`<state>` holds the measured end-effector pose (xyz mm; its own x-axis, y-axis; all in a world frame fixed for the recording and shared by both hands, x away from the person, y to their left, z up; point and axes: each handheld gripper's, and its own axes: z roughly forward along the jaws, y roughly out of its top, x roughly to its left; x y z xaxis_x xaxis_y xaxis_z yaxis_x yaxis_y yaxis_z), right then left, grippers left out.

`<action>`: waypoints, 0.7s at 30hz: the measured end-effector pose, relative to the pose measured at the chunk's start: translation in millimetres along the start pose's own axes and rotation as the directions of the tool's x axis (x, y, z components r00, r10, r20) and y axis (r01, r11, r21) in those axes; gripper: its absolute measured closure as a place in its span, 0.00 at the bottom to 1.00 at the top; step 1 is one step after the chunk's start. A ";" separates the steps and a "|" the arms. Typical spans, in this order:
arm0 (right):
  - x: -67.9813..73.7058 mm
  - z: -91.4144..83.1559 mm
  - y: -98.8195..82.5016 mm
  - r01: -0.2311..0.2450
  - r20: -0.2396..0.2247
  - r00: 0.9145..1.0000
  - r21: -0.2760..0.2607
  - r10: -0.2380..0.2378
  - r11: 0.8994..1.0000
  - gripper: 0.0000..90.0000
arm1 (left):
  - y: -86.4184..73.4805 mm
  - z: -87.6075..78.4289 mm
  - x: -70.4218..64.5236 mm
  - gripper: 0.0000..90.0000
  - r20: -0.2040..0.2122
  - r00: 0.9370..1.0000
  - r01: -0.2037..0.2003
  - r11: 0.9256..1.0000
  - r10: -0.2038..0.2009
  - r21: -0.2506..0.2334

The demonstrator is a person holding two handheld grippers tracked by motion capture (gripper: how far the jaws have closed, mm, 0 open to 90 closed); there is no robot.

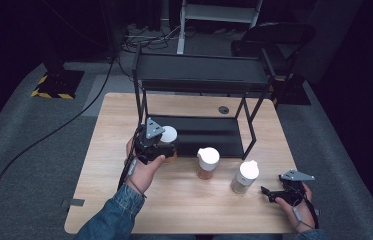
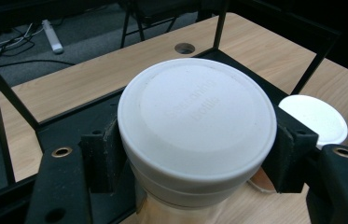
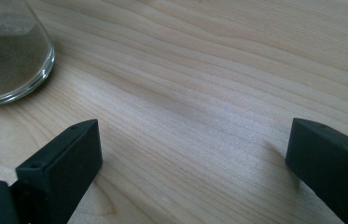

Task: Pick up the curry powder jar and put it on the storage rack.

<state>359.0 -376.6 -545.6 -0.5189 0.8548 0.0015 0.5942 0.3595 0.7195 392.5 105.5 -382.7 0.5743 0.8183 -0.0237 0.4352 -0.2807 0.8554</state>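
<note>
left gripper (image 2: 195, 154) fingers clamp white-lidded jar (image 2: 197, 119) (apparently lifted).

The high view looks forward and down from above the person's side, taking in the whole wooden bench (image 1: 184, 200) and the black two-tier rack (image 1: 199, 80) at its far edge. The left gripper view sits very close behind a white-lidded seasoning bottle (image 2: 197, 121), facing the rack's lower shelf and the bench's cable hole (image 2: 184, 48), both shared with the high view. The right gripper view looks low across bare bench, close to a glass bottle's base (image 3: 8, 60).
</note>
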 end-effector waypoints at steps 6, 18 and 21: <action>0.0 0.0 0.0 0.000 0.000 1.000 0.000 0.000 1.000 0.04 | 4.8 9.8 6.4 0.37 -0.015 1.000 0.002 1.000 -0.002 0.005; 0.0 0.0 0.0 0.000 0.000 1.000 0.000 0.000 1.000 0.04 | 9.7 28.2 26.1 0.37 -0.020 1.000 0.024 1.000 -0.024 -0.011; 0.0 0.0 0.1 0.000 0.000 1.000 0.000 0.000 1.000 0.04 | 9.6 33.2 30.1 0.37 -0.027 0.999 0.030 0.999 -0.030 -0.018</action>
<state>359.1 -376.6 -545.5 -0.5191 0.8547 0.0013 0.5942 0.3598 0.7194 436.9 110.7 -392.3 0.5417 0.8398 -0.0356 0.4393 -0.2467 0.8638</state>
